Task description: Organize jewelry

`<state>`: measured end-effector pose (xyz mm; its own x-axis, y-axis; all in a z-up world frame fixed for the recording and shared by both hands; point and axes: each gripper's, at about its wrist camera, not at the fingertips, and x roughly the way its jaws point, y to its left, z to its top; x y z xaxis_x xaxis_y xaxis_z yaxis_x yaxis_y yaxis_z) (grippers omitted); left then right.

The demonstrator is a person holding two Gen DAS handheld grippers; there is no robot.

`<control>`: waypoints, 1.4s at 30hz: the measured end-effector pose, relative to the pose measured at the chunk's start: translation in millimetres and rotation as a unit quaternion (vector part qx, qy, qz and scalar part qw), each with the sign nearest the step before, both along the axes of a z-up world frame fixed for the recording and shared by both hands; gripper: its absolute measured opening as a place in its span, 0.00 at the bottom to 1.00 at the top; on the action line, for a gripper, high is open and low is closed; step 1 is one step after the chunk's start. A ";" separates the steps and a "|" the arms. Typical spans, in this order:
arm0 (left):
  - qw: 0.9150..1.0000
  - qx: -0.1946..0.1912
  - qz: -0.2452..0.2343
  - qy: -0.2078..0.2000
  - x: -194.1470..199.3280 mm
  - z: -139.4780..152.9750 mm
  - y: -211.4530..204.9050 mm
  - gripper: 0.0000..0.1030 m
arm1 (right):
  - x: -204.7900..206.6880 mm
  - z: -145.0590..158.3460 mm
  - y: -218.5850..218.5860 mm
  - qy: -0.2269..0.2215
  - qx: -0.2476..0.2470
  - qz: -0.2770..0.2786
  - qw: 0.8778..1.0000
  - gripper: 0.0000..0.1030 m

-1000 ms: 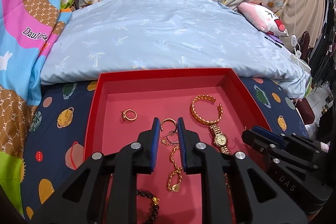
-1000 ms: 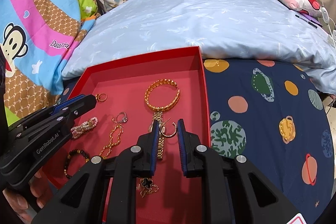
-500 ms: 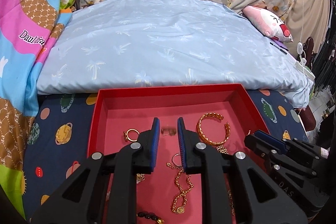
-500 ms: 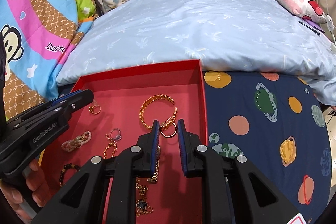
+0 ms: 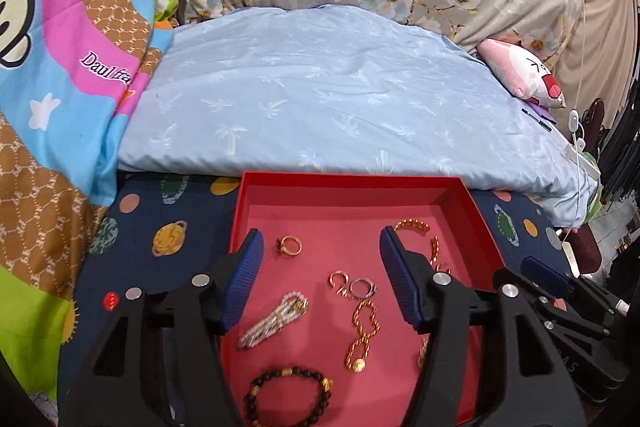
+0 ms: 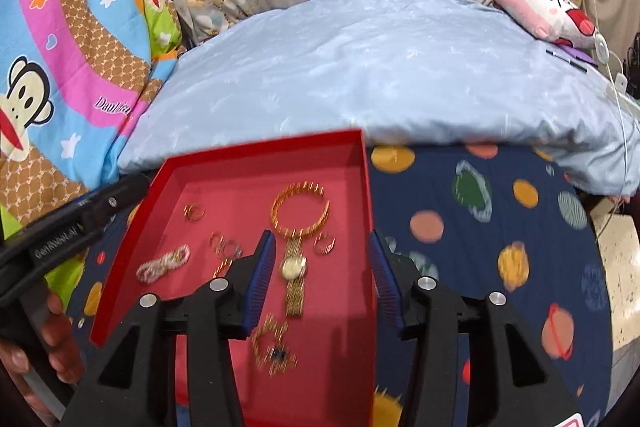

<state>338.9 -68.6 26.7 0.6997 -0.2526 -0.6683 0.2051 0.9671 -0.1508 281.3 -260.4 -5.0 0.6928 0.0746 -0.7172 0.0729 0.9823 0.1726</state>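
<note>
Over the red tray [image 5: 448, 187], in the left wrist view, the left gripper [image 5: 320, 279] hangs with its blue-padded fingers [image 5: 244, 279] spread wide and holding nothing. Framed between them lie a gold ring [image 5: 289, 245], a small hoop earring [image 5: 339, 280] touching a silver ring [image 5: 363, 287], a pearl bracelet [image 5: 276, 319] and a gold chain [image 5: 362, 331]; a dark bead bracelet [image 5: 288, 399] sits nearest the camera. The pieces lie apart from one another, likely so each can be pinched singly. The tray itself rests on the planet-print bedsheet [image 5: 160, 223], its raised walls keeping small items from rolling off.

From the right wrist view (blurred by motion), the right gripper [image 6: 322, 275] is likewise released and empty, poised above the tray's right side. A gold watch [image 6: 294, 269] lies straight between its fingers [image 6: 262, 275], just below a gold bangle [image 6: 300, 213], with another hoop earring [image 6: 324, 243] beside it. A clover-charm chain [image 6: 274, 349] appears bunched nearer the camera, though the blur makes it hard to be sure. The watch looks the likeliest next pick.
</note>
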 end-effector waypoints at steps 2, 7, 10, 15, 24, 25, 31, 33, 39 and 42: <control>1.000 -0.002 0.000 0.006 -9.7 -2.0 3.4 0.56 | -8.5 -4.0 4.5 0.005 0.004 0.002 1.000 0.46; 1.000 0.002 -0.005 0.014 -29.2 -5.4 5.2 0.56 | -33.2 -9.9 16.6 0.013 0.019 0.005 1.000 0.46; 1.000 0.002 -0.006 0.019 -40.9 -6.5 5.8 0.56 | -47.1 -9.1 20.4 0.013 0.021 0.001 1.000 0.46; 1.000 0.005 -0.007 0.026 -62.4 -6.8 7.9 0.56 | -70.5 -1.9 25.4 0.009 0.016 -0.007 1.000 0.46; 0.998 0.059 0.008 0.011 -96.6 -4.8 7.0 0.56 | -100.8 8.1 37.1 -0.001 -0.001 -0.011 1.000 0.49; 0.998 0.061 0.010 0.012 -98.6 -5.1 7.7 0.57 | -102.9 8.9 38.0 -0.002 -0.006 -0.012 1.000 0.50; 0.997 0.070 0.029 0.008 -116.3 -5.0 11.5 0.73 | -121.4 17.0 42.6 -0.016 -0.041 -0.034 0.998 0.69; 0.997 0.072 0.035 0.005 -122.9 -3.7 11.3 0.82 | -127.0 20.9 44.9 -0.020 -0.048 -0.038 0.998 0.77; 0.995 0.088 0.053 -0.010 -138.6 -3.9 10.7 0.89 | -141.9 26.0 49.1 -0.032 -0.074 -0.053 0.995 0.83; 0.995 0.089 0.054 -0.005 -143.4 -6.4 12.4 0.90 | -147.2 26.2 51.0 -0.032 -0.080 -0.056 0.995 0.83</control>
